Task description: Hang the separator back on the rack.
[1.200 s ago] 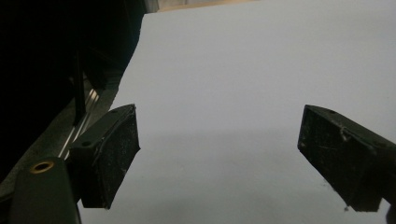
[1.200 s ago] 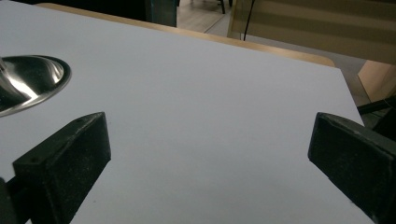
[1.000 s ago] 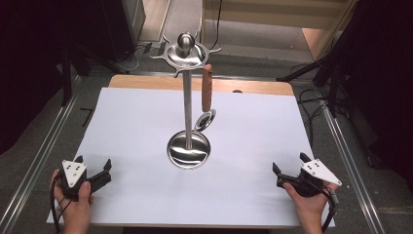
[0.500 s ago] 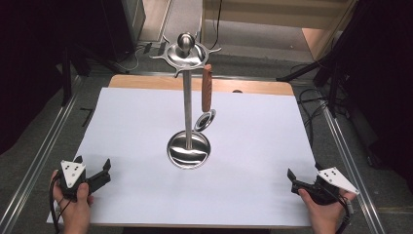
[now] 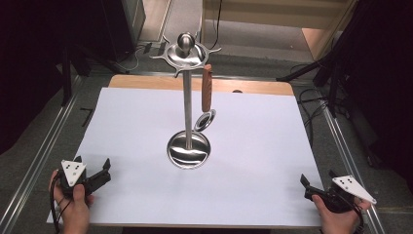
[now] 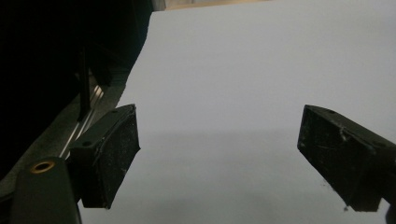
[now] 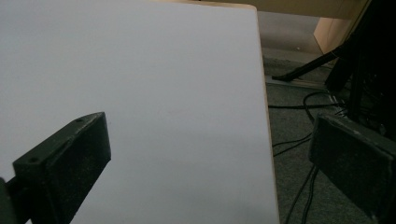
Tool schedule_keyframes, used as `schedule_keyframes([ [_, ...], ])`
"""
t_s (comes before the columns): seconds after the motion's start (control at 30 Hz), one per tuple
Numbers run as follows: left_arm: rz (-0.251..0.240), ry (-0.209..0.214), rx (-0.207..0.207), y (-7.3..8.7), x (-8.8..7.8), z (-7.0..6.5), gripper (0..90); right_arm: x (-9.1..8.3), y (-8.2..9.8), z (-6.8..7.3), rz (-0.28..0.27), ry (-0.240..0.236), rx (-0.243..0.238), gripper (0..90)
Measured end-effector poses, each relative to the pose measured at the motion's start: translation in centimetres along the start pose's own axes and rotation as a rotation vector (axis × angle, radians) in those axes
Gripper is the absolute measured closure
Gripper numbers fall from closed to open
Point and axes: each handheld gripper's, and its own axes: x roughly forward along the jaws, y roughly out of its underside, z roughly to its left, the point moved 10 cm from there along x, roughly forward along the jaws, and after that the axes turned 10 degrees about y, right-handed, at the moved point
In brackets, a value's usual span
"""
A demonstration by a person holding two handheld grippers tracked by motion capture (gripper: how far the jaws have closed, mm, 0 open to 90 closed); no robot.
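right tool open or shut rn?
Open. The right tool has its jaws spread wide with bare white table between them, gripping nothing.

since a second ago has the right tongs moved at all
Yes. The right tongs have pulled back toward the person and outward, from over the white sheet to its near right corner, judged against the utensil stand, which has stayed put.

White-covered table; steel utensil stand at its centre

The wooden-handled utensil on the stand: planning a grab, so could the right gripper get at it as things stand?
Probably yes. The right gripper is open, and only bare white table lies between it and the utensil, which hangs on the stand's right side.
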Motion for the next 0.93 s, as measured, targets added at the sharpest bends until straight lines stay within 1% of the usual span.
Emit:
schedule_keyframes([
  [0.13, -0.003, 0.002, -0.006, -0.01, -0.02, 0.03, 13.8, -0.15, 0.34, 0.09, 0.004, -0.015, 0.000, 0.0],
  [0.23, 0.002, 0.002, -0.002, 0.02, 0.01, 0.01, 14.0, -0.01, 0.50, 0.09, 0.017, -0.016, -0.003, 0.0],
  [0.33, 0.005, -0.001, 0.000, 0.03, 0.07, 0.00, 14.0, -0.04, 0.54, 0.09, 0.019, -0.018, 0.003, 0.0],
  [0.4, 0.007, -0.007, -0.003, 0.05, 0.10, 0.05, 14.0, 0.00, 0.55, 0.07, 0.018, -0.020, 0.002, 0.0],
  [0.53, 0.012, -0.008, 0.003, 0.08, 0.11, 0.01, 14.0, 0.09, 0.64, 0.13, 0.029, -0.022, -0.001, 0.0],
  [0.73, 0.016, -0.012, 0.000, 0.11, 0.14, 0.05, 13.8, 0.17, 0.69, 0.17, 0.032, -0.020, -0.012, 0.1],
  [0.93, 0.021, -0.014, -0.005, 0.13, 0.20, 0.08, 13.7, 0.20, 0.75, 0.22, 0.039, -0.024, -0.013, 0.1],
])
